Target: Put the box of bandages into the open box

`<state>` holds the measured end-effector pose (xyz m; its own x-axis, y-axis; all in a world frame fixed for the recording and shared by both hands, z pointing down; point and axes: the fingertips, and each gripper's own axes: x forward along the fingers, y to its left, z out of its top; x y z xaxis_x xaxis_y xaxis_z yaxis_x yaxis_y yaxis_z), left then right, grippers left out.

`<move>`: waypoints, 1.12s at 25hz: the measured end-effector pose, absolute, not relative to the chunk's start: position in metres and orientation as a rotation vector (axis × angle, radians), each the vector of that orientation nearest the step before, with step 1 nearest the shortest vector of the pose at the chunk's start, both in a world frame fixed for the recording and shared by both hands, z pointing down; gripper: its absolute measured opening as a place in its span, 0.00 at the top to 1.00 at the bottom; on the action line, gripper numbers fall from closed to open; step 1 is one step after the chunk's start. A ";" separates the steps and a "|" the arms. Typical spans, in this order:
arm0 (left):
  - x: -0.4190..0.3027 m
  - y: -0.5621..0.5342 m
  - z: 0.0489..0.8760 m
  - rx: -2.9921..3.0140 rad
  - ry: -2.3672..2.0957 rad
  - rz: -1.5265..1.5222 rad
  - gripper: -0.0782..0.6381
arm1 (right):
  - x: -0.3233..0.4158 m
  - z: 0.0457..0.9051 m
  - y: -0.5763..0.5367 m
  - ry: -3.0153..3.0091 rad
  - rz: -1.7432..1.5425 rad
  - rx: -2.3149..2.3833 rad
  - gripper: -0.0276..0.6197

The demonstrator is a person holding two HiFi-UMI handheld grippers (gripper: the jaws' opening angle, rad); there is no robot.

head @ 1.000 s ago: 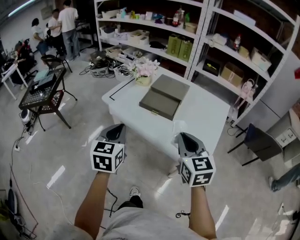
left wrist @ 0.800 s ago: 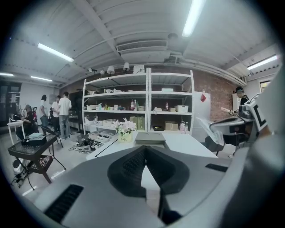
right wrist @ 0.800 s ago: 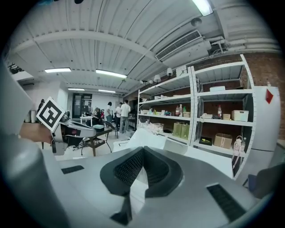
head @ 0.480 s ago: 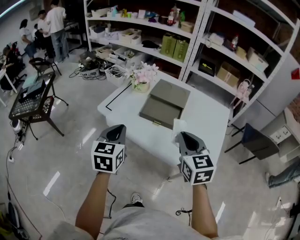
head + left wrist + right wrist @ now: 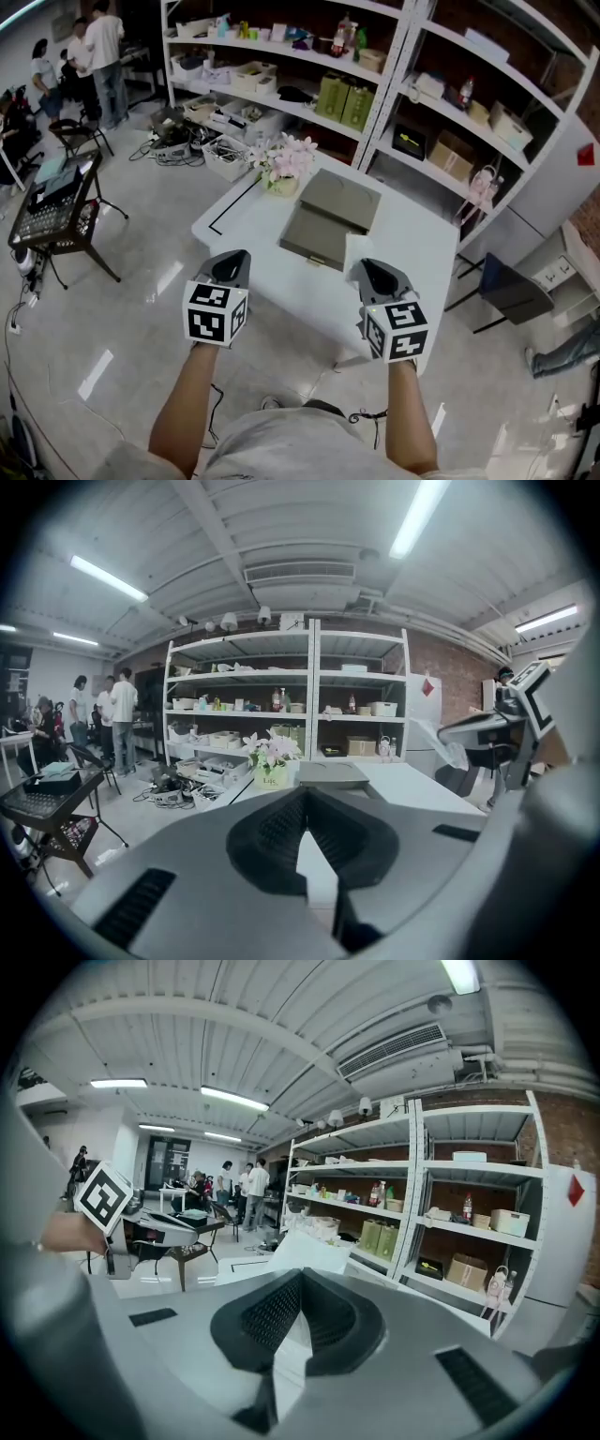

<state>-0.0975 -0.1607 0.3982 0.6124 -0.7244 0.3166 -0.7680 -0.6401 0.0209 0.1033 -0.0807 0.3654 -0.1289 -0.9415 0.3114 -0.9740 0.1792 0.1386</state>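
Bandage box in the right jaws, open box ahead and a bit left

Head view: the right gripper [image 5: 371, 272] is closed on the white box of bandages [image 5: 359, 248], which sticks out over the near edge of the desk [image 5: 412, 244]. The open box [image 5: 323, 230] lies just farther on and a little left, so the right gripper is nearer to it. The left gripper [image 5: 230, 265] hangs near, off the desk. Left gripper view: its jaws are together with nothing in them, and the open box sits straight ahead. Right gripper view: the white box pokes out past the jaw tips.
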 end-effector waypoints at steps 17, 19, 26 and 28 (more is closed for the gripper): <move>-0.081 -0.229 0.408 2.650 -1.305 0.484 0.89 | 0.133 0.389 -0.170 -2.146 0.163 1.700 0.95; -0.075 -0.240 0.413 2.637 -1.312 0.485 0.89 | 0.139 0.396 -0.183 -2.147 0.176 1.679 0.95; -0.058 -0.270 0.426 2.608 -1.319 0.504 0.89 | 0.153 0.421 -0.220 -2.146 0.224 1.612 0.95; -0.056 -0.276 0.428 2.599 -1.325 0.509 0.89 | 0.154 0.429 -0.229 -2.145 0.240 1.591 0.95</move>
